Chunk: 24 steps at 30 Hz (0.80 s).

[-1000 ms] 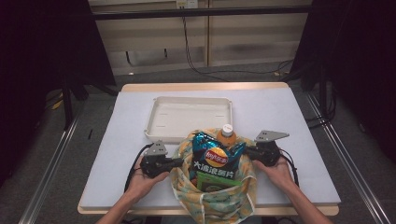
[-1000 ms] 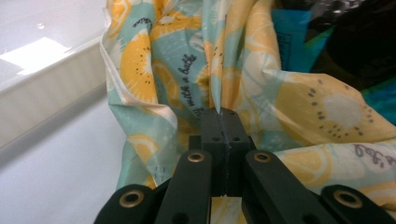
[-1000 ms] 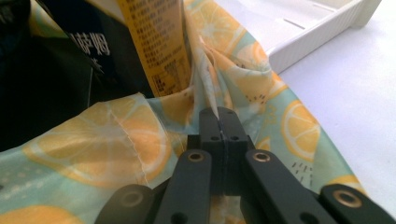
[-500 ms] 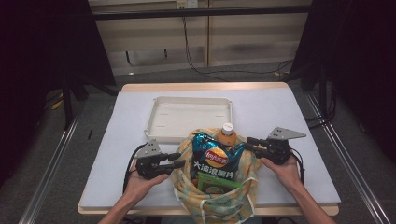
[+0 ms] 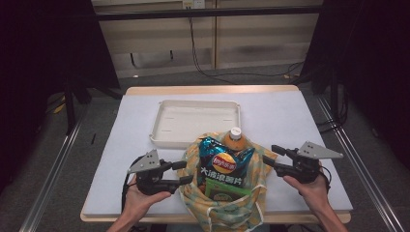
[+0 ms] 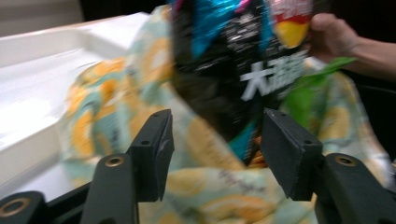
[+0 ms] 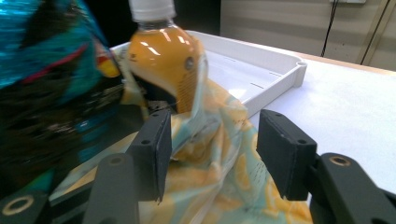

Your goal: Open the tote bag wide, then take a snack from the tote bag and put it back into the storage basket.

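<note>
Two grippers flank a patterned cloth bag (image 5: 227, 208) at the near edge of the table (image 5: 290, 116). On the left, the left gripper (image 5: 185, 172) sits just beside the bag; its jaws have just been opening and stand apart, with cloth ahead of them but nothing pinched. In the bag, a chip packet (image 5: 223, 162) stands upright with a round red-and-yellow logo and large white Chinese characters. Behind it, an orange drink bottle (image 5: 234, 138) with a white cap. Beyond lies a white tray (image 5: 193, 121). On the right, the right gripper (image 5: 270, 155) has likewise been opening, its jaws clear of the cloth.
</note>
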Available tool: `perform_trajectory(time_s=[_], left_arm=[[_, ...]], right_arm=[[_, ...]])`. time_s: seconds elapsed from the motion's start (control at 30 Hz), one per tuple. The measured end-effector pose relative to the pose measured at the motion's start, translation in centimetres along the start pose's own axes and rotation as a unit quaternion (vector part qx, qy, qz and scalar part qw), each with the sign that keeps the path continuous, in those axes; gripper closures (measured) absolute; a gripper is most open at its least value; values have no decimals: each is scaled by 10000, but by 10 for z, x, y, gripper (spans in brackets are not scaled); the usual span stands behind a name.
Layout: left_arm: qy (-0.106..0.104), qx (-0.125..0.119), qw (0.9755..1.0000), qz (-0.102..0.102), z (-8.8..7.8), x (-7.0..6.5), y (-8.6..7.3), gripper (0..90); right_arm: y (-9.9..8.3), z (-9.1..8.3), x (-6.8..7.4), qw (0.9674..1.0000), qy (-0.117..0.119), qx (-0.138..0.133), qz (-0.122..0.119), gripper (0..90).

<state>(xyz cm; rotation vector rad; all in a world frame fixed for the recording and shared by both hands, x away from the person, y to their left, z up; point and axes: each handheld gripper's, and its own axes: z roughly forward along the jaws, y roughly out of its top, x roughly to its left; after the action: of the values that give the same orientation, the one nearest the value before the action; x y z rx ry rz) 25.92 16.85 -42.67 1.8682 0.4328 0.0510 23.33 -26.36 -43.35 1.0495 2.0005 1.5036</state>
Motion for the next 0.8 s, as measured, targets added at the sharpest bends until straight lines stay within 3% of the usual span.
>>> perform_trajectory(time_s=[0.17,0.33,0.47,0.73,0.8], left_arm=[[-318,-33,9993,215,5,-14,5,531],[-676,-99,9972,289,16,-22,11,534],[-721,-25,9968,352,24,-28,14,522],[-670,-14,9967,449,38,-31,17,448],[-781,-19,9958,479,43,-31,18,441]], right_arm=[[-5,-12,11,10000,73,5,-32,464],[-11,-24,19,10000,72,-4,15,452],[-14,-31,25,9999,145,-40,8,454],[-21,-29,33,9989,436,165,-42,453],[-21,-27,33,9987,464,187,-75,454]])
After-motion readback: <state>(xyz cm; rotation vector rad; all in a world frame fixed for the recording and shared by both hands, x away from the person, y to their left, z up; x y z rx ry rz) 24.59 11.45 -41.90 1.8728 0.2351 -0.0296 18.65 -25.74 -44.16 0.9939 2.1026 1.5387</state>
